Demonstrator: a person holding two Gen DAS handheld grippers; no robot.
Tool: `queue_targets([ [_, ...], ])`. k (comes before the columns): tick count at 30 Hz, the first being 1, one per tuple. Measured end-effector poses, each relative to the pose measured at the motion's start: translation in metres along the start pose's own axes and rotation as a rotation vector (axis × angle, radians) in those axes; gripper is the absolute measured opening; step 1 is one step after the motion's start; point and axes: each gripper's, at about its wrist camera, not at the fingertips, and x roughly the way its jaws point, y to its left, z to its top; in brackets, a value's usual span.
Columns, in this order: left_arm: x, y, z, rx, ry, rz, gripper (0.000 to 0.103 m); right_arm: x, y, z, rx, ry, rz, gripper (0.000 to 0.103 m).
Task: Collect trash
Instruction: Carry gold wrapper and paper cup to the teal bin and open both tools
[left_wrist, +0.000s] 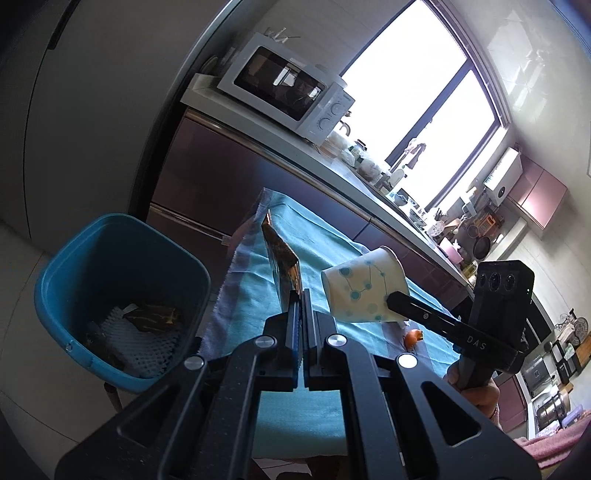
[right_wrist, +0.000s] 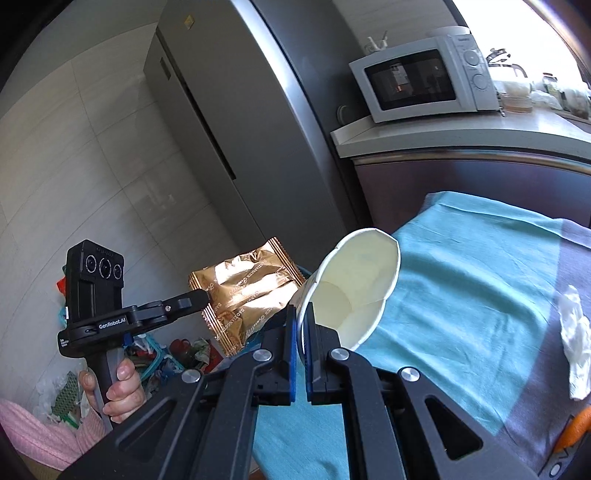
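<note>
Both grippers loaded, bin (left_wrist: 122, 295) down to the left.
Left gripper (left_wrist: 302, 295) pinches the gold wrapper (left_wrist: 280, 262) edge-on, nearer the bin; right gripper (right_wrist: 303, 321) clamps the cup (right_wrist: 351, 284) rim, mouth tilted up over the cloth (right_wrist: 461, 280). Only the left view shows the bin; only the right shows the tissue (right_wrist: 572, 339) on the cloth.

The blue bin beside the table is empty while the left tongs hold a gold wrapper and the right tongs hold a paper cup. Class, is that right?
Not quite: the blue bin is not empty. The left wrist view shows white foam netting and a dark wrapper in it. The rest stands: the left tongs hold the gold wrapper and the right tongs hold the paper cup.
</note>
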Motion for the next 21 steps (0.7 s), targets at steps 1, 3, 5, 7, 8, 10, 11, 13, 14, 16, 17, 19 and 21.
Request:
queue_targets([
  [1,-0.002,0.003,0.000,-0.005,-0.004,0.008,0.002,0.004,0.002,0.002,-0.005,0.005,0.006,0.003],
  [3,-0.006,0.009,0.001,-0.013,-0.012,0.026,0.002,0.012,0.006,0.005,-0.014,0.015,0.018,0.003],
  [5,-0.008,0.016,0.003,-0.022,-0.018,0.043,0.002,0.019,0.011,0.007,-0.025,0.025,0.027,0.003],
  [7,-0.010,0.022,0.004,-0.028,-0.023,0.056,0.002,0.025,0.015,0.009,-0.038,0.034,0.035,0.003],
  [8,-0.011,0.025,0.004,-0.033,-0.025,0.062,0.002,0.029,0.018,0.011,-0.044,0.039,0.038,0.003],
  [10,-0.014,0.031,0.004,-0.040,-0.030,0.078,0.002,0.034,0.022,0.013,-0.055,0.046,0.046,0.003],
  [11,-0.014,0.034,0.004,-0.046,-0.032,0.085,0.002,0.036,0.024,0.014,-0.060,0.049,0.049,0.003],
  [13,-0.015,0.041,0.005,-0.057,-0.034,0.096,0.002,0.041,0.028,0.016,-0.068,0.055,0.056,0.003],
  [14,-0.015,0.044,0.004,-0.060,-0.036,0.104,0.002,0.044,0.029,0.016,-0.072,0.060,0.059,0.003],
  [16,-0.015,0.049,0.005,-0.068,-0.036,0.116,0.002,0.050,0.033,0.018,-0.076,0.069,0.066,0.003],
  [17,-0.015,0.053,0.005,-0.071,-0.036,0.122,0.002,0.052,0.034,0.018,-0.077,0.073,0.069,0.003],
  [19,-0.015,0.058,0.006,-0.078,-0.036,0.134,0.002,0.058,0.036,0.020,-0.080,0.081,0.074,0.003],
  [21,-0.015,0.064,0.007,-0.086,-0.037,0.142,0.002,0.063,0.039,0.021,-0.080,0.090,0.078,0.003],
])
